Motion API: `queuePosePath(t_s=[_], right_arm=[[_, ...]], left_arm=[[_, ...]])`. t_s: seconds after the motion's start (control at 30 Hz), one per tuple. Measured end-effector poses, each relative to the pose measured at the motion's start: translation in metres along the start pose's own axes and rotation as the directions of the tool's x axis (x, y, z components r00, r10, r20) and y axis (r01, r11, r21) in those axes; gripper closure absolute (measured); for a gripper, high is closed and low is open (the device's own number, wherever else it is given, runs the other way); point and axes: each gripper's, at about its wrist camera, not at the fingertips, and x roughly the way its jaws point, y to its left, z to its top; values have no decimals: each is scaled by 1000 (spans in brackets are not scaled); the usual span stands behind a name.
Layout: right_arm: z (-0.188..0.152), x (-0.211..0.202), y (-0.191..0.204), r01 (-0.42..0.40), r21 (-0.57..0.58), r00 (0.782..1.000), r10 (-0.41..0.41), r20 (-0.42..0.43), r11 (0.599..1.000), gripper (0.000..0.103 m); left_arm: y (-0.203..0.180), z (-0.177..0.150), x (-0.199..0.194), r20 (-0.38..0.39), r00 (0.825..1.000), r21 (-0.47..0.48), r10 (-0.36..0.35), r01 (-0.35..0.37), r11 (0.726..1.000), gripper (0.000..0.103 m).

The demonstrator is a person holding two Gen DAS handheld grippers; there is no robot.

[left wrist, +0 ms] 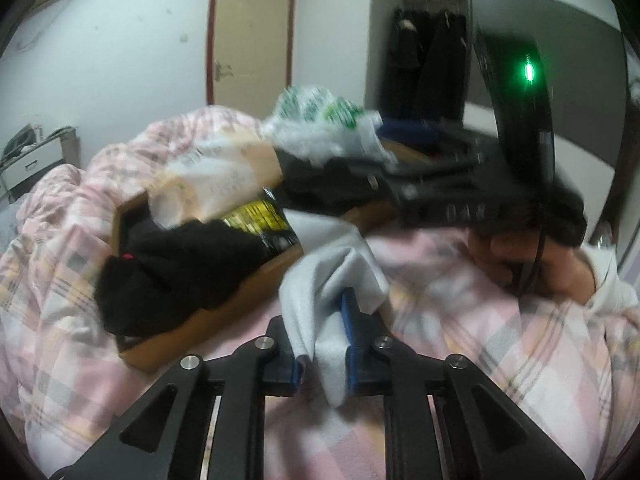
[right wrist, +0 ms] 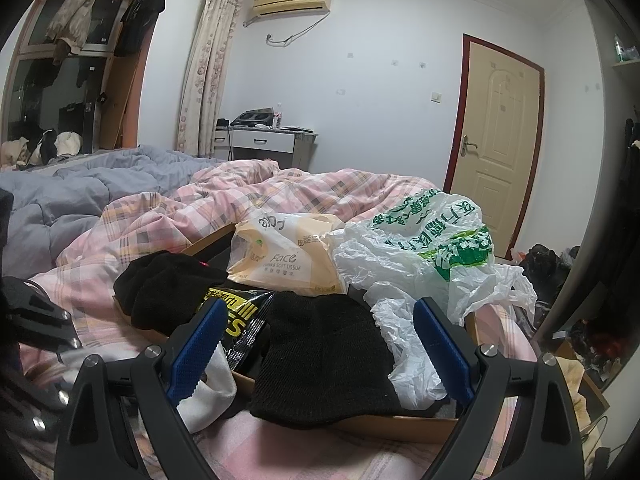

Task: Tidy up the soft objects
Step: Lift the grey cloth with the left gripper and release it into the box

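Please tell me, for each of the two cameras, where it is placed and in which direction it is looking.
Left wrist: sits on the left gripper, faces across the bed to the box and door; its fingers pinch a white cloth; the right hand shows.
Right wrist: sits on the right gripper, low before the box, fingers apart over a black hat.
Both share: box, tissue pack, plastic bag, door.

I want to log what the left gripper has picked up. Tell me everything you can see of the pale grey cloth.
The pale grey cloth looks like soft, thin, plain fabric without a pattern. It hangs crumpled and folded, pinched between the blue pads of the left gripper, whose jaws are shut on it. One end droops below the pads; the rest bunches above them. It is held over the pink checked quilt, beside the cardboard box of dark clothes.
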Motion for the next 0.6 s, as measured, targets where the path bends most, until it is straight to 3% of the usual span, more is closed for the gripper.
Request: queuePosePath(t_s=[0.13,0.27,0.33,0.43,0.47,0.6], right_arm=[[0,0,-2,-3,12,1000,3,2,1000,10],[-1,1,-7,-9,33,1000,9,-1,999,10],[-1,1,-8,-10,43,1000,10,-2,999,10],[-2,0,-9,-10,49,1000,10,-1,999,10],[-2,0,-9,-10,49,1000,10,-1,999,10],[-2,0,-9,-6,45,1000,6,-2,999,10]], left_arm=[[18,6,-24,171,984,-95,56,-40,995,93],[37,7,-47,303,940,-206,159,-98,974,93],[44,8,-54,357,910,-246,212,-128,961,93],[46,15,-58,407,871,-260,275,-177,949,93],[46,22,-57,414,864,-255,286,-191,948,93],[42,41,-46,405,869,-219,285,-210,953,93]])
